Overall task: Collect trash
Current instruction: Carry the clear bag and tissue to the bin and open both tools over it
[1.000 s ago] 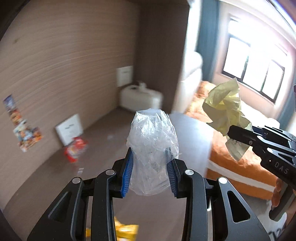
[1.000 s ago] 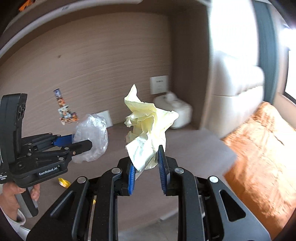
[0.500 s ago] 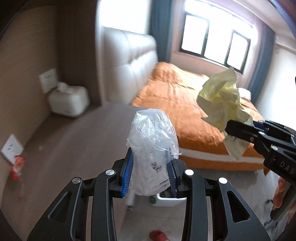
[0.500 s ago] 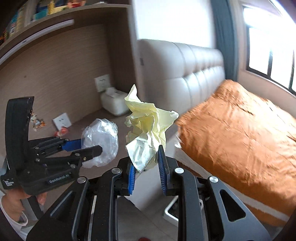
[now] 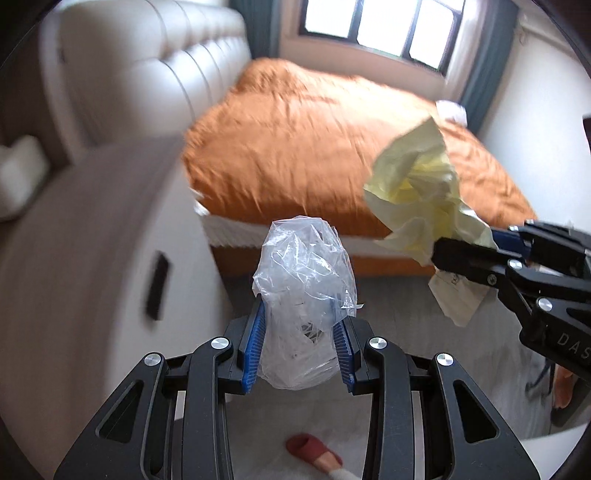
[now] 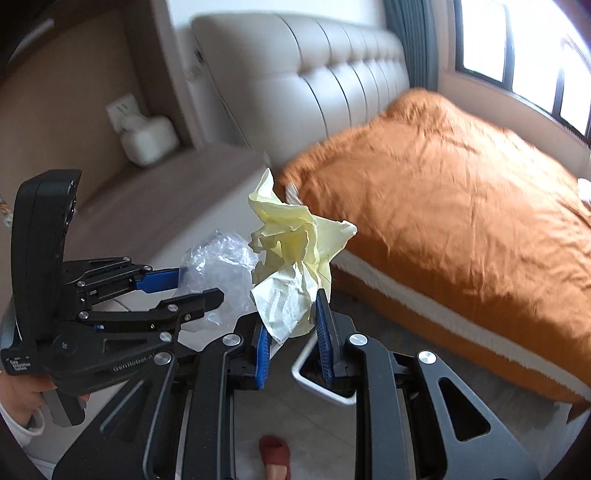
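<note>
My left gripper (image 5: 301,332) is shut on a crumpled clear plastic bag (image 5: 304,291) and holds it in the air above the floor. My right gripper (image 6: 291,325) is shut on a crumpled pale yellow paper (image 6: 295,254). The right gripper (image 5: 480,247) with the yellow paper (image 5: 421,206) shows at the right of the left wrist view. The left gripper (image 6: 199,288) with the plastic bag (image 6: 218,266) shows at the left of the right wrist view. A white bin (image 6: 301,373) on the floor lies partly hidden behind my right fingers.
A bed with an orange cover (image 5: 332,129) and a padded white headboard (image 6: 314,88) fills the far side. A white cabinet (image 5: 92,258) stands at the left. A red slipper (image 5: 314,450) lies on the grey floor. A window (image 5: 376,29) is at the back.
Both grippers have swung right and tilted down, away from the wooden wall shelf toward the bed and floor. The white bin has come closer under the right gripper. Both grips are unchanged.
</note>
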Demonstrator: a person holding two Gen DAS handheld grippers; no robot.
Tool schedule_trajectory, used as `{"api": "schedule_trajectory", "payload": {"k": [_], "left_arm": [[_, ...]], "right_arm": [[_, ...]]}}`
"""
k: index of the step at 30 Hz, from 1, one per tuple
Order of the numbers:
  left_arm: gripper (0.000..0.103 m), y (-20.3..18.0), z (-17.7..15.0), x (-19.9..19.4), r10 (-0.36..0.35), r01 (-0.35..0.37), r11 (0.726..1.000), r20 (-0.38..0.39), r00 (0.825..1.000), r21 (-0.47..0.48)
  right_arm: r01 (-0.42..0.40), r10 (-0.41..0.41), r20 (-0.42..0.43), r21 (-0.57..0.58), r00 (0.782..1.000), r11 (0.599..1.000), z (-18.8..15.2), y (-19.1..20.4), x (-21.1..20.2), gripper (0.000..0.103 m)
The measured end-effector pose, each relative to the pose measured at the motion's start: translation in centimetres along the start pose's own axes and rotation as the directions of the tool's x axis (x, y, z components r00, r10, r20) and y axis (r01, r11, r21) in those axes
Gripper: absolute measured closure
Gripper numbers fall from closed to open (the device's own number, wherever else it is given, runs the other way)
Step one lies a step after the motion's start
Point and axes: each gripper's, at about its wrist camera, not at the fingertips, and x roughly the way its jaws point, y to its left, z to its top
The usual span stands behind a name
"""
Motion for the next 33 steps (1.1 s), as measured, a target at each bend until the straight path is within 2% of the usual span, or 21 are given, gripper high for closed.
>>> {"api": "schedule_trajectory", "payload": {"k": [9, 13, 17, 19, 20, 21, 22, 25, 26, 28, 31, 33], "left_arm": [[0.069, 0.8, -3.7, 16.6, -0.043, 0.043, 0.999, -0.156, 0.987, -0.007], [0.069, 1.2, -6.2, 24.8, -0.072, 0.069, 0.997, -0.227, 0.971, -0.021], [0.068, 1.6, -9.1, 31.2, -0.091, 0.089, 0.996, -0.277, 0.956, -0.018], [0.06, 1.9, -10.5, 33.9, -0.082, 0.084, 0.996, -0.31, 0.947, -0.01], [0.035, 2.2, -11.0, 35.0, -0.097, 0.096, 0.995, -0.322, 0.942, -0.018], [0.004, 2.5, -11.5, 36.2, -0.107, 0.102, 0.994, -0.335, 0.936, -0.032], [0.005, 2.6, -12.0, 36.8, -0.113, 0.105, 0.994, -0.339, 0.934, -0.041], [0.005, 3.3, -12.6, 38.5, -0.101, 0.086, 0.995, -0.353, 0.93, -0.059], [0.005, 3.3, -12.5, 38.6, -0.096, 0.08, 0.995, -0.354, 0.93, -0.059], [0.005, 3.2, -12.3, 37.9, -0.091, 0.077, 0.996, -0.342, 0.935, -0.055], [0.005, 2.7, -11.1, 35.1, -0.081, 0.073, 0.997, -0.305, 0.949, -0.035], [0.005, 1.6, -9.6, 31.5, -0.07, 0.07, 0.997, -0.273, 0.959, -0.009]], "right_arm": [[-0.032, 0.041, -0.152, 0.062, 0.988, 0.998, -5.7, -6.2, 14.6, 0.08], [-0.043, 0.061, -0.217, 0.084, 0.974, 0.996, -8.7, -7.9, 20.8, 0.08], [-0.051, 0.075, -0.276, 0.093, 0.958, 0.994, -11.9, -9.1, 26.7, 0.08], [-0.052, 0.079, -0.311, 0.092, 0.947, 0.994, -13.3, -9.5, 29.3, 0.074], [-0.041, 0.067, -0.31, 0.089, 0.948, 0.995, -13.8, -9.8, 30.3, 0.069], [-0.03, 0.055, -0.314, 0.086, 0.948, 0.996, -14.2, -9.9, 31.2, 0.056], [-0.033, 0.059, -0.327, 0.086, 0.943, 0.996, -14.7, -10.1, 32.2, 0.041], [-0.003, 0.024, -0.324, 0.064, 0.946, 0.998, -15.4, -10.5, 33.6, 0.022], [0.0, 0.022, -0.32, 0.067, 0.947, 0.998, -15.5, -10.8, 33.6, 0.02], [0.022, -0.001, -0.291, 0.069, 0.957, 0.997, -15.2, -10.9, 32.4, 0.008], [0.042, -0.024, -0.233, 0.073, 0.972, 0.996, -13.8, -10.5, 28.5, 0.005], [0.048, -0.033, -0.189, 0.076, 0.982, 0.996, -12.3, -10.1, 25.2, 0.005]]}}
